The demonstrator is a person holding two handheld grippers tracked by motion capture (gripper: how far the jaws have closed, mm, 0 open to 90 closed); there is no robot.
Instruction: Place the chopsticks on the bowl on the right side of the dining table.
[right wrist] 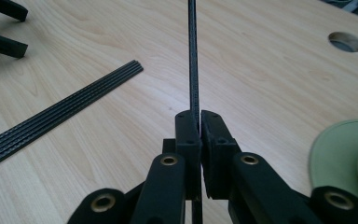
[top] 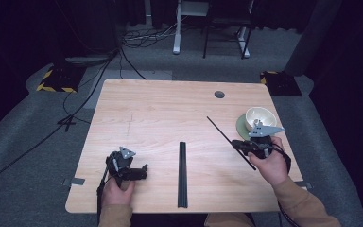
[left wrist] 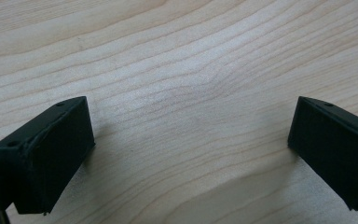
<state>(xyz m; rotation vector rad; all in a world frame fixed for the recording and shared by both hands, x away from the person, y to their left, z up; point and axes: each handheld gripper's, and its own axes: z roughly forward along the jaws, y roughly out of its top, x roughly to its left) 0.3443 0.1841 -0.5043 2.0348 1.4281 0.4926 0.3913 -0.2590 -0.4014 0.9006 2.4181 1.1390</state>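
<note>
The left tongs [top: 144, 170] rest spread on the counter [top: 160, 109], holding nothing. The right tongs [right wrist: 199, 122] pinch a thin black strip [top: 222, 134] lifted above the counter; such a narrow grip could let it pivot or slip. Its far end might swing into the bowl [top: 260, 118] just beyond.

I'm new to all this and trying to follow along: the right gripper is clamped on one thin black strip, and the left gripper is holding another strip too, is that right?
Not quite. The right gripper is indeed shut on a thin black strip, but the left gripper holds nothing: the left gripper view shows its jaws wide apart over bare table. The other strips lie in a bundle mid-table.
</note>
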